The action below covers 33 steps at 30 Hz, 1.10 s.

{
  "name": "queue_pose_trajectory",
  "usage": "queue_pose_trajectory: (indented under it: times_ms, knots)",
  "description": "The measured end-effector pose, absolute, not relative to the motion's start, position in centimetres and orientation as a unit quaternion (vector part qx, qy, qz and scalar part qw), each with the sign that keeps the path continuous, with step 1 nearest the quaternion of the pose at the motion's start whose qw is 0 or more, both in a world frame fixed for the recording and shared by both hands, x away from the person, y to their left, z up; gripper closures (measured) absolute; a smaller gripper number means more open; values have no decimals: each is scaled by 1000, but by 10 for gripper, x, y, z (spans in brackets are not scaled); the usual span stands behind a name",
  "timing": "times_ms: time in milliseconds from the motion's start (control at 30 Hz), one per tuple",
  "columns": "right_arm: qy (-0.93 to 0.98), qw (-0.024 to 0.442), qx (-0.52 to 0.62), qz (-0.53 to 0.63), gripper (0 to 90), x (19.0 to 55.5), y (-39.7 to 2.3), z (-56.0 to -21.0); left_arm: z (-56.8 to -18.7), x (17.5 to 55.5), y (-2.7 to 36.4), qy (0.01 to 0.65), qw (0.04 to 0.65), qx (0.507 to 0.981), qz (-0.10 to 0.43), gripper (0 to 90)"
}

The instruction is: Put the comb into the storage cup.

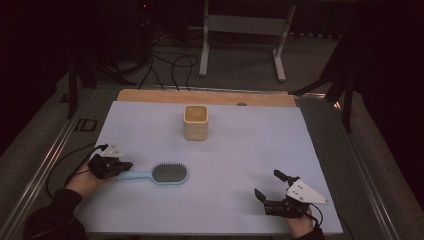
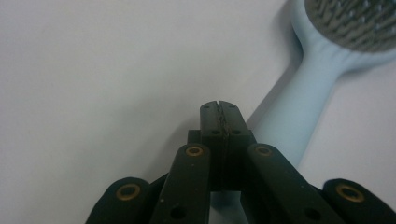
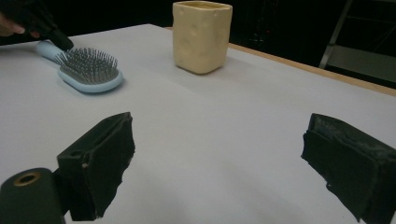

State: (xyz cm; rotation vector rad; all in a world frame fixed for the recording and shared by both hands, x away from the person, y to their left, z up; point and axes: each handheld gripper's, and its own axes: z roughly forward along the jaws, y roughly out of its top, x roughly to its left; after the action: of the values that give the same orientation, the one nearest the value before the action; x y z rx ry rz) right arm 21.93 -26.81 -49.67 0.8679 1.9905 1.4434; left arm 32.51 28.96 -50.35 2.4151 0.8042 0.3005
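A light blue hairbrush (image 1: 170, 173) with dark bristles lies flat on the white sheet (image 1: 235, 150), its handle (image 2: 299, 116) pointing left. My left gripper (image 1: 126, 165) is at the end of that handle, its jaws pressed together with nothing between them. In the left gripper view the shut tips (image 2: 219, 105) sit just beside the handle. The right gripper view shows the brush (image 3: 88, 72) and that left gripper (image 3: 63, 43) at far left. My right gripper (image 1: 267, 183) rests near the sheet's front right, jaws wide apart (image 3: 219, 154) and empty.
A cream square cup (image 1: 195, 122) stands upright toward the back middle of the sheet, also in the right gripper view (image 3: 201, 37). A wooden table edge (image 1: 200, 96) runs behind it. Metal rails flank the table; a white stand (image 1: 245, 25) and cables are on the floor beyond.
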Motion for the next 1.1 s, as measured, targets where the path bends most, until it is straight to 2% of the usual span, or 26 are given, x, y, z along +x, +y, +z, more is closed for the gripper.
queue_pose_trajectory:
  times_ms: [567, 1100]
  knots:
    - [737, 264, 320, 533, 87, 219, -266, -496, -499, 270, 270, 255, 277, 921, 102, 900]
    - [737, 265, 323, 532, 86, 219, -267, -496, -498, 248, 254, 225, 285, 930, 58, 900]
